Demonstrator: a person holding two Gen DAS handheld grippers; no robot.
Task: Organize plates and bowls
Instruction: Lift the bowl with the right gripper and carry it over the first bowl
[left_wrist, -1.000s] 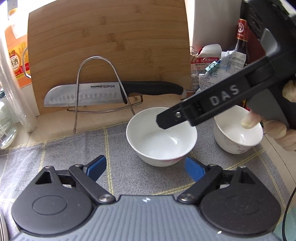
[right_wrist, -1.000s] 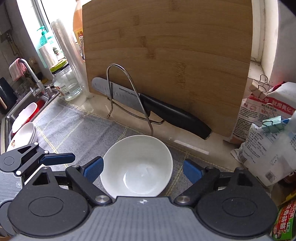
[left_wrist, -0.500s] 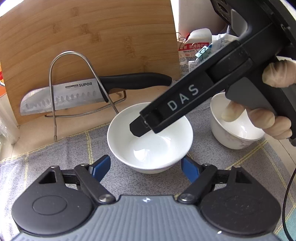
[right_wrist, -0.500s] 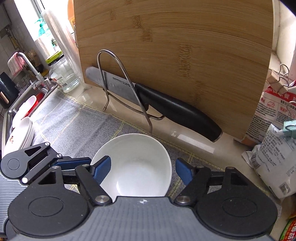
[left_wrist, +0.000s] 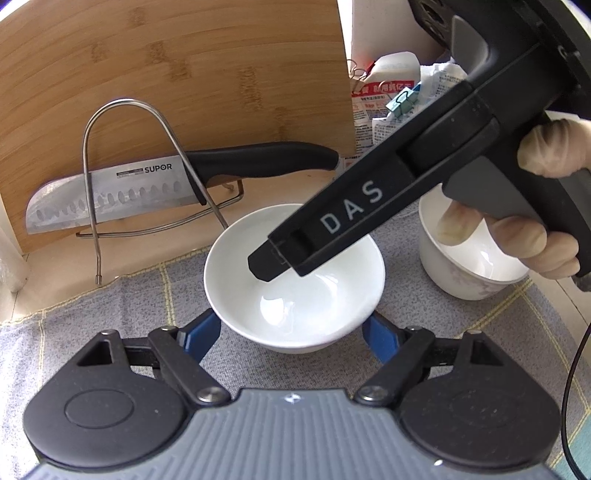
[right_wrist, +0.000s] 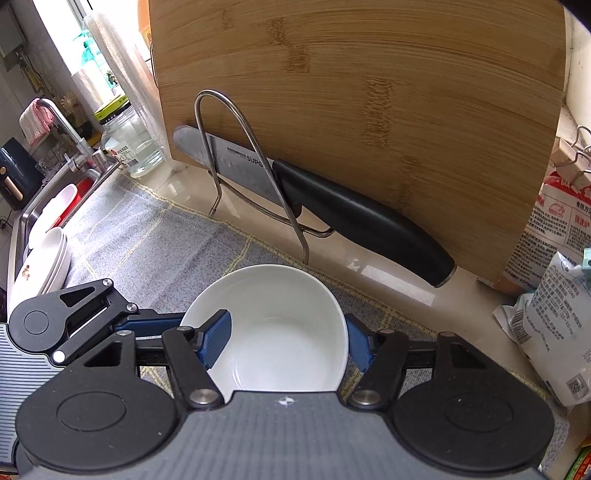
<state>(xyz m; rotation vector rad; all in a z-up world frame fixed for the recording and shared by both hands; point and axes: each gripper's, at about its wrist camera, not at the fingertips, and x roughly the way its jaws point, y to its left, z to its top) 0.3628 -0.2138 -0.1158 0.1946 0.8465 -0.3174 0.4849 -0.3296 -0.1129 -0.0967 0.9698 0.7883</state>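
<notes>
A white bowl (left_wrist: 295, 280) sits on the grey checked mat (left_wrist: 110, 321). My left gripper (left_wrist: 291, 332) is open, its blue pads on either side of the bowl's near wall, apart from it. My right gripper (right_wrist: 288, 343) is open above the same bowl (right_wrist: 273, 325); its left pad (right_wrist: 216, 341) is inside the bowl and its right pad is outside the right rim. The right gripper's body (left_wrist: 369, 206) reaches over the bowl in the left wrist view. A second white bowl (left_wrist: 469, 266) stands to the right.
A bamboo cutting board (right_wrist: 362, 110) leans at the back with a knife (left_wrist: 166, 184) in a wire rack (left_wrist: 122, 166). Food bags (right_wrist: 554, 295) stand at the right. A stack of white dishes (right_wrist: 51, 258) and a sink (right_wrist: 48, 199) lie at the left.
Both grippers have moved in on the white bowl. The right gripper has dropped lower, so its left pad is now inside the bowl. The left pads now flank the bowl.
</notes>
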